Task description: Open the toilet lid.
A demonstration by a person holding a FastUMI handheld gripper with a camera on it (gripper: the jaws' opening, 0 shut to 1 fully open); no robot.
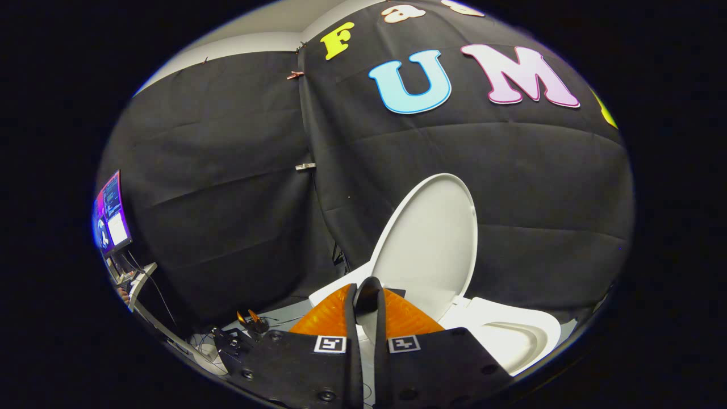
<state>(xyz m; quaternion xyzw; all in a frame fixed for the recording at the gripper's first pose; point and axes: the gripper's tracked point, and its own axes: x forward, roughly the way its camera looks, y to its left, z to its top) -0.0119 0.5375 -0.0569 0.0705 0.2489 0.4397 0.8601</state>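
At the bottom centre, the hand-held gripper (368,298) has its orange fingers (326,318) nearly together, holding nothing. Just beyond them the toilet lid (431,244) stands raised, tilted over the bowl (511,335) at lower right. If it is not leaning far enough back, it could drop shut.

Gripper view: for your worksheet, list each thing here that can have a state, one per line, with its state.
toilet lid: raised, standing upright beyond the fingers.
toilet seat: down on the bowl.
gripper: fingers drawn close together at the tips, nothing visibly pressed between them; the lid's lower edge lies just ahead.
monitor: switched on, screen lit.
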